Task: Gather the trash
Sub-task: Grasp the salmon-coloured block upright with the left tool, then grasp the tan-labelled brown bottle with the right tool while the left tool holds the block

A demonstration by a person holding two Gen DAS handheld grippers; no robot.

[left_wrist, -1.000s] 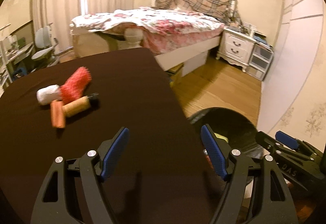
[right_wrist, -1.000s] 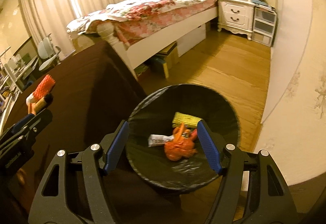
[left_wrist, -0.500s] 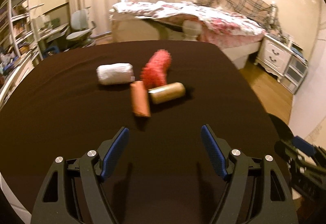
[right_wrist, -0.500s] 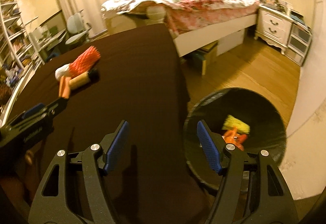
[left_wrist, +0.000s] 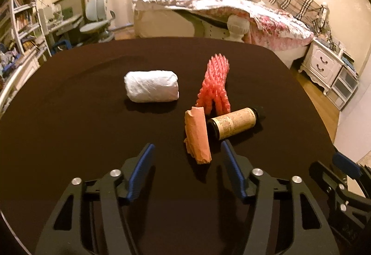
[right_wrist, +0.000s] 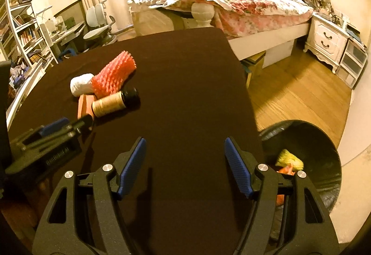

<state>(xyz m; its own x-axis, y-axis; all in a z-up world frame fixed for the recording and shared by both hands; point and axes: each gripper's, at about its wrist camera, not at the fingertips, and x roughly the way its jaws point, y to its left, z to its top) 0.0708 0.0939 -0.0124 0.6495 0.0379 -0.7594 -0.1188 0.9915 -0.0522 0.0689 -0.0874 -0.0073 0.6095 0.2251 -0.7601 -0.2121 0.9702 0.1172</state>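
Nearest, the left tongs hang released and empty over the dark tabletop, with the orange wrapper lying just ahead between their blue tips; the right tongs also gape empty, beside the black bin on the floor. To take the wrapper cleanly, I would centre it, press low and close across its narrow width, keeping clear of the brown bottle touching its right side. Beyond lie the red foam net and white paper wad.
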